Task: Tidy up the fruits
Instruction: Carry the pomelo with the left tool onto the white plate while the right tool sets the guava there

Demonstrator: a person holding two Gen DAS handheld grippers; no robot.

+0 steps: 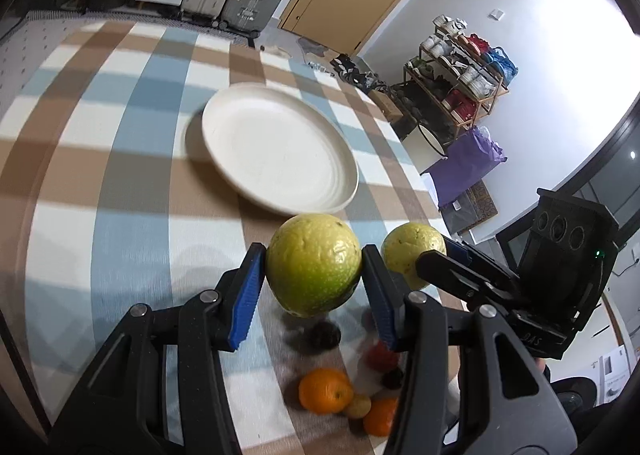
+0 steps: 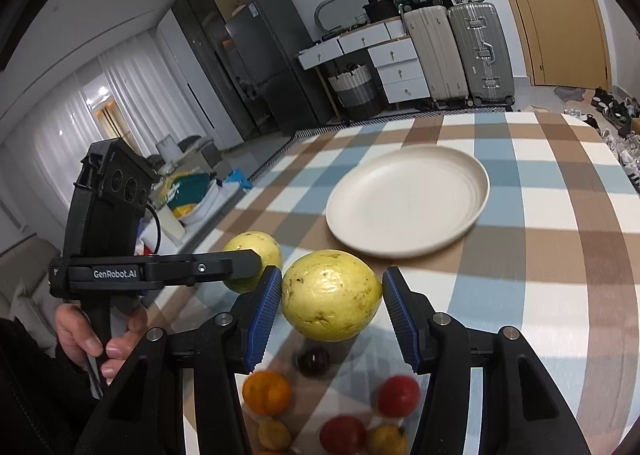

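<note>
1. A green-yellow guava (image 1: 313, 264) sits clamped between the blue pads of the left hand-held gripper (image 1: 313, 275), lifted clear above the checked table (image 1: 120, 159); it is close to round, slightly taller than wide in the left wrist view, with a small dark end spot at its upper right
2. A paler yellow guava (image 2: 331, 295) is pinched in the right hand-held gripper (image 2: 330, 303), both pads touching its sides; its long axis runs roughly across, from pad to pad, and it too hangs above the table
3. The two held fruits are near each other, side by side, the left gripper's guava (image 2: 253, 255) showing beyond the left edge of the right one
4. Under them on the table lies a loose cluster: an orange (image 2: 266, 392), a dark round fruit (image 2: 314, 361), two red fruits (image 2: 398, 395) and small yellowish ones (image 2: 273, 433), all blurred
5. Farther along the table stands a white plate (image 2: 472, 191), bare; nothing lies between it and the held guavas
6. A hand (image 2: 86, 339) grips the left tool's handle
7. Beyond the table: suitcases (image 2: 480, 51), white drawers (image 2: 400, 71), a wooden door (image 2: 560, 15), and a shoe rack (image 1: 460, 79)
</note>
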